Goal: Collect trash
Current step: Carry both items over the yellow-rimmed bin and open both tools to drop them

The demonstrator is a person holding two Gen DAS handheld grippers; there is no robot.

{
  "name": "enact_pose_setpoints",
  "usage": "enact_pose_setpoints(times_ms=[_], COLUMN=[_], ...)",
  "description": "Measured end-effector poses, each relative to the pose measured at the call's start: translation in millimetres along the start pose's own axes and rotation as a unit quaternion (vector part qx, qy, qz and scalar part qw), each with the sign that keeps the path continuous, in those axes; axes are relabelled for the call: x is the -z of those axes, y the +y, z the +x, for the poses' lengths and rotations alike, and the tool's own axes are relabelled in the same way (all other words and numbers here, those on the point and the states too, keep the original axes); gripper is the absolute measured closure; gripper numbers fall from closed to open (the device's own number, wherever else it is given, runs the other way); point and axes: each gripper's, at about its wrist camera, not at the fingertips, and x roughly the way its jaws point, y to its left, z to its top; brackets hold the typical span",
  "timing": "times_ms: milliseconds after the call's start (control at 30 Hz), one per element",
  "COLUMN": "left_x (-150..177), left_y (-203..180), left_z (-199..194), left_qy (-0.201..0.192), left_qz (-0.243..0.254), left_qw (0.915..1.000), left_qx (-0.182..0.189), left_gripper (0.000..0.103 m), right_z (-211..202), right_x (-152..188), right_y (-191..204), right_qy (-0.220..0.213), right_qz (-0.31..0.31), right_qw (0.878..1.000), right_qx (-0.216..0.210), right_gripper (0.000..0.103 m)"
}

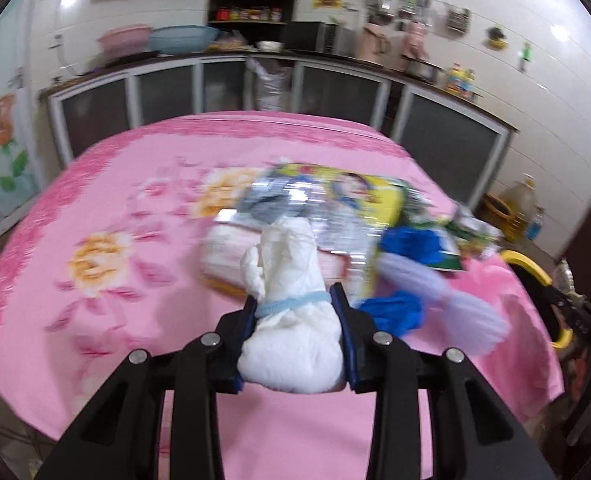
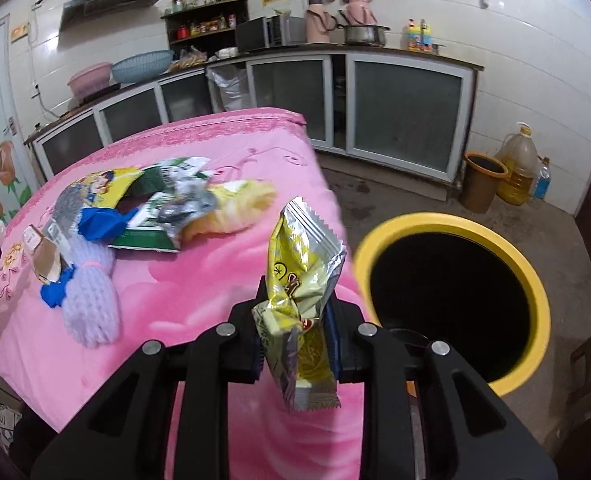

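Table: the pink floral cloth (image 2: 199, 304) carries the pile you have yet to clear, well left of your right gripper.
Bin: the yellow-rimmed bin (image 2: 537, 292) stands on the floor just off the table's right edge, its dark mouth open upward; it lies right of and just past the right fingers, so your right hand is the nearer one.
Pile: large printed wrappers (image 1: 335, 204), blue scraps and a lilac knitted bundle (image 2: 91, 300) lie touching one another.
Left gripper (image 1: 295, 304): your fingers are clamped on a white cloth bundle (image 1: 291, 312) tied with a pale blue band, long axis running forward between the fingers, over the table.
Right gripper (image 2: 295, 312): your fingers are clamped on a yellow-and-silver snack packet (image 2: 299, 292), upright, long axis crossing the jaws, at the table's edge.
Writing: the packet's print is crumpled and I cannot read it; likewise the blurred wrappers.
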Motion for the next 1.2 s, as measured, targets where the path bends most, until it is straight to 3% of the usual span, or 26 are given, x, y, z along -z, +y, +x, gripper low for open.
enact_pose_setpoints(times_ms=[200, 367, 533, 767, 967, 1200], left_x=[-12.8, -27.4, -40.0, -44.7, -40.7, -38.5], left_y=[-70.1, -140.2, -207.5, -310.0, -368.7, -404.2], left_z=[19.8, 40.9, 62.2, 98.0, 126.7, 156.7], left_qy=[0.004, 0.013, 0.015, 0.046, 0.089, 0.115], left_qz=[0.042, 0.084, 0.124, 0.181, 0.211, 0.219], left_qw=[0.9979, 0.9914, 0.9822, 0.9619, 0.9440, 0.9388], left_qx=[0.050, 0.100, 0.140, 0.200, 0.238, 0.239], left_gripper=[0.070, 0.070, 0.070, 0.070, 0.070, 0.070], right_z=[-17.3, -26.1, -24.3, -10.3, 5.4, 18.5], right_x=[1.2, -2.3, -5.7, -13.0, -13.8, -10.1], right_y=[-55.8, -101.3, -139.4, -172.4, -191.9, -204.8], right_qy=[-0.012, -0.022, -0.024, -0.019, 0.002, 0.022], right_qz=[0.023, 0.056, 0.080, 0.091, 0.097, 0.108], right_qw=[0.999, 0.997, 0.994, 0.994, 0.994, 0.992], right_qx=[0.029, 0.054, 0.071, 0.064, 0.053, 0.055], right_gripper=[0.079, 0.079, 0.079, 0.079, 0.079, 0.078])
